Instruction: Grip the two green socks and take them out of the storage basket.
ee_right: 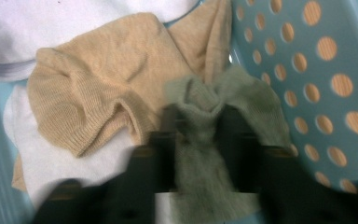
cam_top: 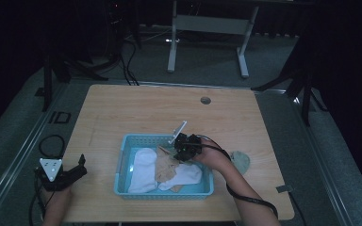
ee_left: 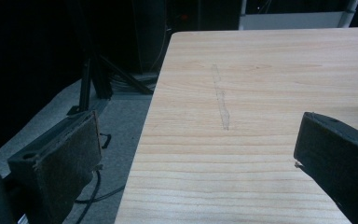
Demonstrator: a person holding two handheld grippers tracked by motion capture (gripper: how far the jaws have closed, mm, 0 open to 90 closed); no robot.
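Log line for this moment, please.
right gripper: shut on grey-green sock, over blue basket | left gripper: open, idle | second grey-green sock: on table

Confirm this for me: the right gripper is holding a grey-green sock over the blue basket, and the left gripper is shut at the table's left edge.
One thing is wrong: the left gripper is open, not shut. The left gripper view shows its jaws wide apart with bare table between them. The rest holds: the right gripper pinches the grey-green sock over the blue basket.
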